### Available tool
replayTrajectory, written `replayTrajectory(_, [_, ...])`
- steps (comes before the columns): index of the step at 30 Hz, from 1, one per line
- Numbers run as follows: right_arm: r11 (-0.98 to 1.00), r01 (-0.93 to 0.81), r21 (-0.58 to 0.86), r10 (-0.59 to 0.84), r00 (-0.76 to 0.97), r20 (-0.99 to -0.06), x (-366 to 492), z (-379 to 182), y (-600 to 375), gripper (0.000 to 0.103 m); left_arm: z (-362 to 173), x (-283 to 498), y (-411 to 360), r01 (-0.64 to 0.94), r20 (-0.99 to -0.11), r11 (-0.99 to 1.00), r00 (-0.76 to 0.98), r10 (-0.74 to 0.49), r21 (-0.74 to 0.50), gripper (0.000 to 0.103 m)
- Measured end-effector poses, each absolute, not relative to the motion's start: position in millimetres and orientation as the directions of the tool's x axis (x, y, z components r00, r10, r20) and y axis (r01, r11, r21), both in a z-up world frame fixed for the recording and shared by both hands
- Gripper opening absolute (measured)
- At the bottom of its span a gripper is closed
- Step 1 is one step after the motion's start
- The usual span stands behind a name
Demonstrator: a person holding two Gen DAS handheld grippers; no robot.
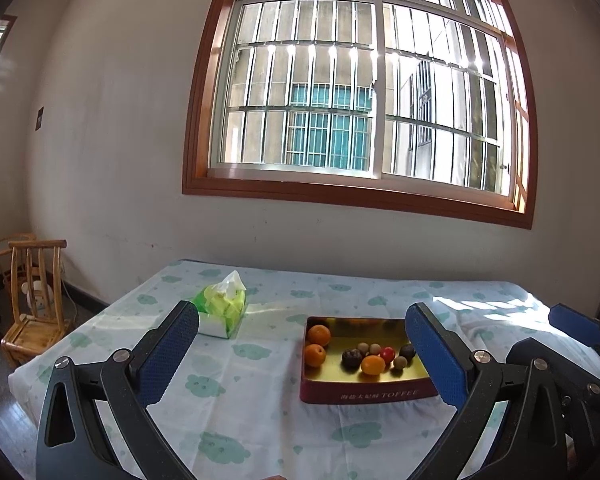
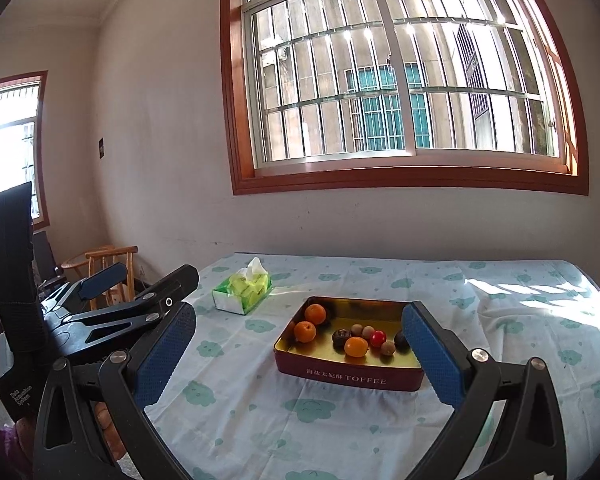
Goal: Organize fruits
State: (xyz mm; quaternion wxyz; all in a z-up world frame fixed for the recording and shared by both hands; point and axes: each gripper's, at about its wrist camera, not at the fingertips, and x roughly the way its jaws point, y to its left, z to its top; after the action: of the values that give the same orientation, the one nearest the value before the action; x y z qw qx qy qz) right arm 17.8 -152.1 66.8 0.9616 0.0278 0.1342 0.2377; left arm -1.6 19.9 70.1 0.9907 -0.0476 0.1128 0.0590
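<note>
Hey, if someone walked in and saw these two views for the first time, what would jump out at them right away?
Most likely the red toffee tin in the middle of the cloud-print tablecloth, open and holding oranges, a small red fruit and some dark and tan round ones. Next, the big barred window on the wall behind the table, bright with daylight. Both grippers, left gripper and right gripper, frame the tin with jaws open, and a green tissue pack sits to the tin's left.
</note>
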Motion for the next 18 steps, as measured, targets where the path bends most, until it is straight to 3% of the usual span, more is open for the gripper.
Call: replayTrajectory(18, [0.883,-0.455,0.119,0.47,0.845,-0.257,17.9,64.8,-149.8,0.103,69.9,-5.7,22.3,-0.139,-0.221,0.987,0.968,0.119,-0.078,0.103])
